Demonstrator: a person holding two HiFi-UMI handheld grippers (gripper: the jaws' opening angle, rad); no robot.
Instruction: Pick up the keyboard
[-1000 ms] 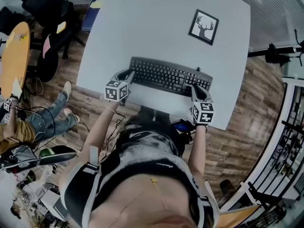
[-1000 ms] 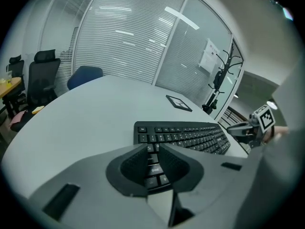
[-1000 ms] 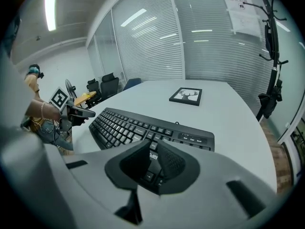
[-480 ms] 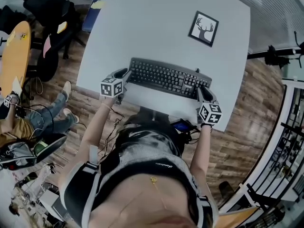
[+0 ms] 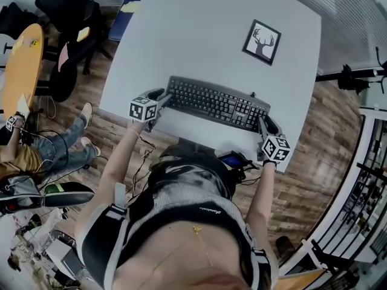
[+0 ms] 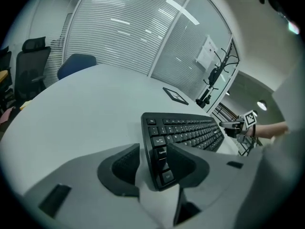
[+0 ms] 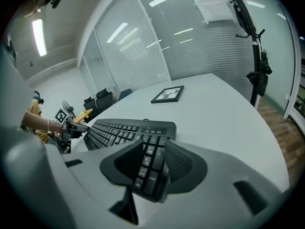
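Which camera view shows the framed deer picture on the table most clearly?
The head view: the framed deer picture is seen from above, its deer clear. The right gripper view shows it small and slanted beyond the keyboard; the left gripper view shows only a thin sliver.

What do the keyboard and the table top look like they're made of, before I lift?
The keyboard is probably moulded plastic with a matt black finish: its keys and case show only dull, soft highlights. The table top is smooth and pale grey-white, likely laminate or painted board: the colour is even, there is no grain, and it has a faint sheen. Its core cannot be told.
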